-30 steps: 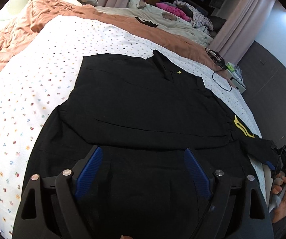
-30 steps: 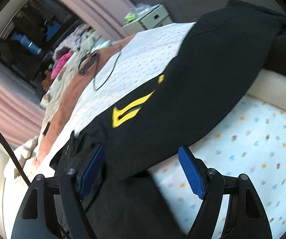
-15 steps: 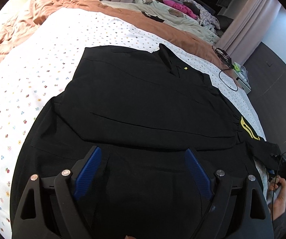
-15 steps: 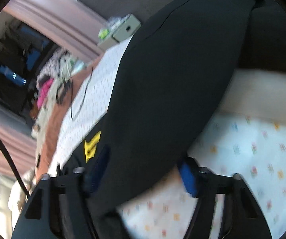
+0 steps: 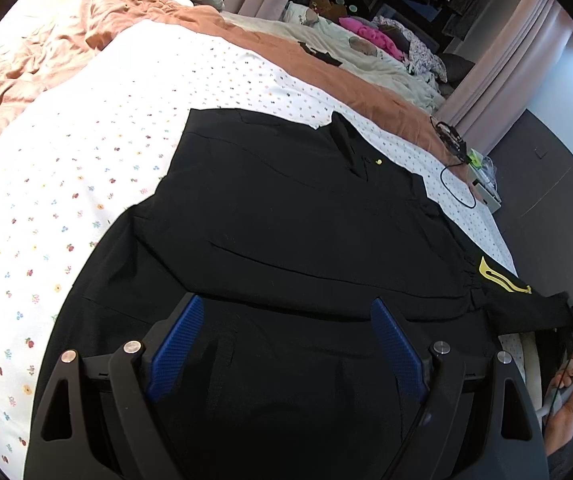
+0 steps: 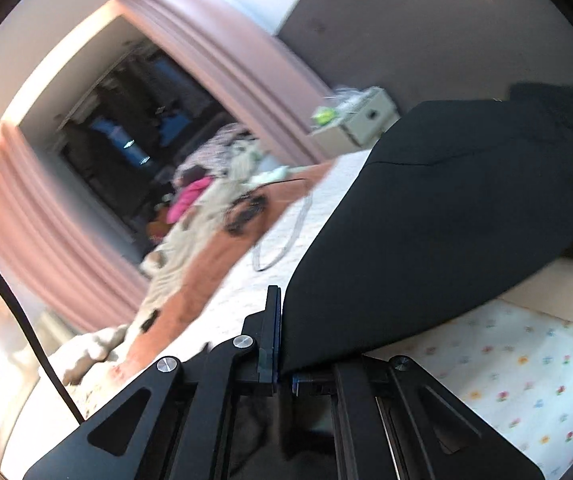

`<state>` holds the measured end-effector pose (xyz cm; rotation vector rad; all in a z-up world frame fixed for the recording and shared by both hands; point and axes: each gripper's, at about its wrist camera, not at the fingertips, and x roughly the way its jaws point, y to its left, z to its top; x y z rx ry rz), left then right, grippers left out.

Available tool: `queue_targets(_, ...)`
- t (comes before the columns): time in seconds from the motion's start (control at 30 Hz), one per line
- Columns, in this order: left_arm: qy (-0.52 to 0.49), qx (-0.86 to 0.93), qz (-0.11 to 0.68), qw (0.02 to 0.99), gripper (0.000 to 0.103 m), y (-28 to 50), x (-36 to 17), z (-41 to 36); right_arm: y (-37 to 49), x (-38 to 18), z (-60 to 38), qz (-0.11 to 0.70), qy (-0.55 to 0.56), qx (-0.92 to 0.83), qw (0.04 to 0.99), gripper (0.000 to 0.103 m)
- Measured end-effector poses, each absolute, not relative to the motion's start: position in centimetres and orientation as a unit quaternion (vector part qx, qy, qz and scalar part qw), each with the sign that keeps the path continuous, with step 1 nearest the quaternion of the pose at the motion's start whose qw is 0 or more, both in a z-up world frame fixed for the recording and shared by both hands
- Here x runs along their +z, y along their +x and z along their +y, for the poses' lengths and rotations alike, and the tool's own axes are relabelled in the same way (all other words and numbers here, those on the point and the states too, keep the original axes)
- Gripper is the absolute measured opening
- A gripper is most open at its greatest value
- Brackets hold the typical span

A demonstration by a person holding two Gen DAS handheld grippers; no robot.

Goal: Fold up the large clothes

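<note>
Both right gripper [image 6: 280, 344] fingers pinch the black garment's [image 6: 446, 216] sleeve.

One black garment [image 5: 294, 232], two tools — left [image 5: 286, 344], right [image 6: 278, 332] — one floral sheet [image 5: 66, 184], one bedside cabinet [image 6: 362, 118]

The left gripper [image 5: 286, 344] is built from matte black plastic. Two fingers [image 5: 174, 350] are fitted with blue pads, ribbed in a fine cross pattern. Each finger is carried on angled black link arms with triangular cut-outs. Four round silver screws [image 5: 132, 347] are set at the link pivots, two per side.

The right gripper [image 6: 277, 354] is made in the same black plastic, with the same triangular cut-outs and silver pivot screws [image 6: 243, 341]. Blue pad material is seen only as a thin edge. A black cable [image 6: 26, 328] is routed along the left margin of the right wrist view.

A hand [image 5: 566, 408] is visible at the lower right of the left wrist view; a thin cable runs beside it.
</note>
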<state>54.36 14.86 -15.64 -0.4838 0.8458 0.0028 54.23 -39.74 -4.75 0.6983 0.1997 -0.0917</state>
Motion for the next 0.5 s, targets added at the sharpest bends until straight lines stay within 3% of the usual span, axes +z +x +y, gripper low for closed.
queue_targets(0.5, -0.251, -0.007, 0.394, 0.884, 0.087, 53.6, -14.8, 17.0, 56.5, -3.4, -26.1, 0.150, 0.280, 0.078, 0.945, 0.000)
